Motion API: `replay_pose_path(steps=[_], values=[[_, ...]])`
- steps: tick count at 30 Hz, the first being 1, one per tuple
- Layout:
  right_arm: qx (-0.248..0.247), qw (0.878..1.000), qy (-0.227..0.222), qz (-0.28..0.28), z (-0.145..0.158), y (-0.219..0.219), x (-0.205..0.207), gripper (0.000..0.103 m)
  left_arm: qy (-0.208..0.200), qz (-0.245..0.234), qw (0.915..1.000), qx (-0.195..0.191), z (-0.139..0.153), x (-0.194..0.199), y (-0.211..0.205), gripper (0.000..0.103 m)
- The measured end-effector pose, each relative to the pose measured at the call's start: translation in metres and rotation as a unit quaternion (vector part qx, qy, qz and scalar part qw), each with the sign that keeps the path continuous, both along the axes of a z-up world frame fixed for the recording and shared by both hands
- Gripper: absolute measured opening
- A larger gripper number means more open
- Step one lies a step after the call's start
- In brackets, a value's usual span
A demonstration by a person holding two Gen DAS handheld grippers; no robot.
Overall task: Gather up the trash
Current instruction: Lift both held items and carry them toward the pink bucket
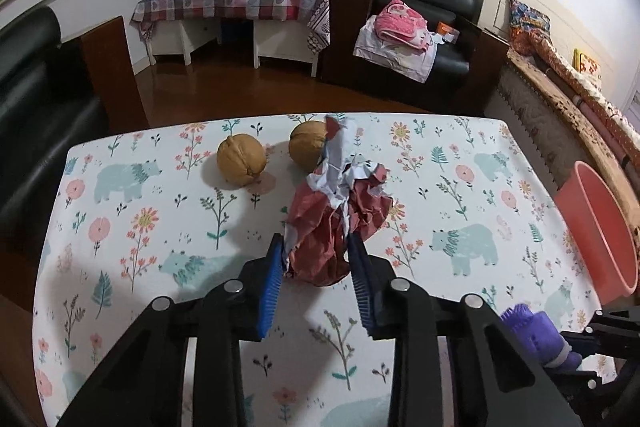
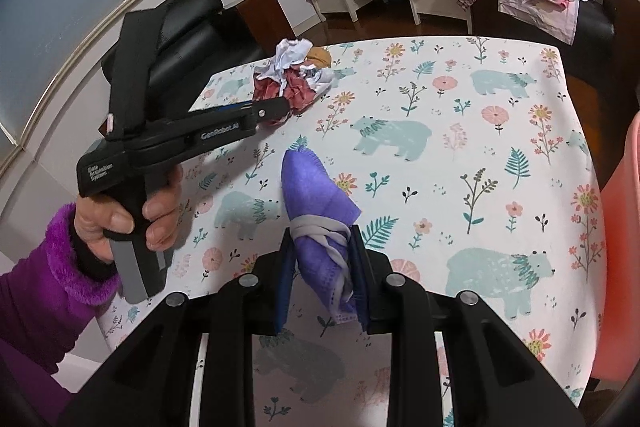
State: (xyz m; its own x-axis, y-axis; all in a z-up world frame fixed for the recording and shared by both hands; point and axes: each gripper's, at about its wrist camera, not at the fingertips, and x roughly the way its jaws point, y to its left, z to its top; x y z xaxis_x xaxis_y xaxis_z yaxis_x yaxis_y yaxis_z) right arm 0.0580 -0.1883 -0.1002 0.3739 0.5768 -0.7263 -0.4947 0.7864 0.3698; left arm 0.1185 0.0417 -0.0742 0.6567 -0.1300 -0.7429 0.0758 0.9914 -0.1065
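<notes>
Table point(image 1: 460, 211) under a white floral-and-bear cloth, carrying everything here. Off its right edge, a coral plastic bin point(image 1: 600, 227), open and near, likely the destination for the trash.

Near the far edge, toward the left corner: two tan walnuts point(image 1: 241, 164), hard and round, prone to rolling if nudged; the right one partly hidden behind the paper.

Just in front of the walnuts, a crumpled red-and-white paper wad point(image 1: 340, 223), pinched low down between the blue pads of the left gripper point(image 1: 316, 251). Light, springy, crushable; better squeezed across its dense red bulk than by the loose white flaps on top, which could tear or slip free. Whether lifted off the cloth or resting on it cannot be told.

Nearer the front edge, a folded purple face mask wrapped in its grey ear loops point(image 2: 320, 227), clamped at the bound waist by the right gripper point(image 2: 322, 259). Soft, limp, almost weightless; bundle's tip droops forward, so hold best kept on the looped middle.
</notes>
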Motion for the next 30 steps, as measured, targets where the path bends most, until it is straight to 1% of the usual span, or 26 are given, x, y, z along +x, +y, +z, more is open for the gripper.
replay_pose_path(steps=[8,14,19,24,30], values=[[0.002,1.000,-0.012,-0.006,0.008,-0.006,-0.009,0.026,-0.008,0.003,0.9996,-0.026,0.022,-0.035,-0.004,0.029],[0.001,1.000,-0.017,-0.024,0.013,-0.016,-0.018,0.026,0.000,0.011,0.9992,-0.038,0.032,-0.062,-0.019,0.030],[0.001,0.999,-0.016,-0.042,0.015,-0.028,-0.028,0.026,-0.002,0.022,0.9994,-0.025,0.036,-0.082,-0.035,0.030],[-0.003,0.998,-0.011,-0.056,0.014,-0.039,-0.035,0.026,0.002,0.032,0.9989,-0.034,0.041,-0.098,-0.047,0.030],[-0.001,0.998,-0.020,-0.064,0.017,-0.049,-0.047,0.026,0.003,0.035,0.9989,-0.032,0.047,-0.111,-0.061,0.030]])
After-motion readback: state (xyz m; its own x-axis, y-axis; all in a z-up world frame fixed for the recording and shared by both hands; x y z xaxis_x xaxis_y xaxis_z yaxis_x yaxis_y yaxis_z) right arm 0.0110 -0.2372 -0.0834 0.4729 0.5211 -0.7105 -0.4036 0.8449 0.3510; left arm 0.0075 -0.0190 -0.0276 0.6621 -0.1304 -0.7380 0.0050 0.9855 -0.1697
